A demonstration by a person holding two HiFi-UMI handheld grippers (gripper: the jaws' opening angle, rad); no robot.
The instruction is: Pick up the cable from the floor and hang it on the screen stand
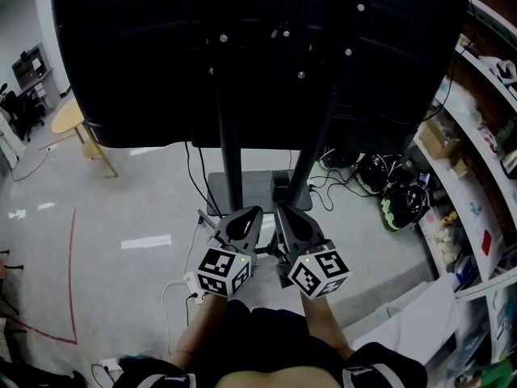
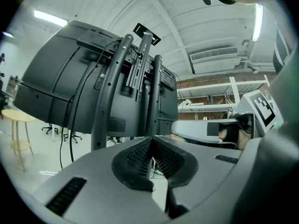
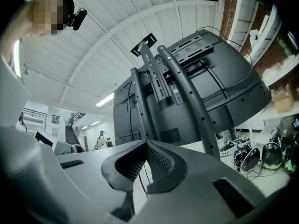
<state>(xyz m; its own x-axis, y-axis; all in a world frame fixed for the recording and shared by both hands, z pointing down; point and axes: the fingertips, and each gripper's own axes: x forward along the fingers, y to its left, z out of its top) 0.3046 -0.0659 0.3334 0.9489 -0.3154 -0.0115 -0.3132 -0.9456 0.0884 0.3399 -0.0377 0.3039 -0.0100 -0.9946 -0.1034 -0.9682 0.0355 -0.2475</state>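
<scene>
While the person holds both tongs close to the body, the left gripper point(image 1: 254, 212) and the right gripper point(image 1: 283, 211) sit just beside each other, noses toward the screen stand point(image 1: 229, 148). Each has its jaws pressed together at the tips, and I see nothing clamped in either one. A thin dark line shows under the right tips, but it seems to hang behind them, from the back of the big screen point(image 1: 161, 55). I think the tongs are carried shut and high like this only to bring them to the work place, not to grip yet. Below them on the floor lies a white cable point(image 1: 171, 291), near the person's left side. A black cable point(image 1: 327, 194) curls on the floor just beside the stand's base plate point(image 1: 254, 186). Which one must be hung I cannot tell; neither is lifted. To reach either, the person must go low and open one pair. Shelves point(image 1: 472, 176) with clutter stand further right.
</scene>
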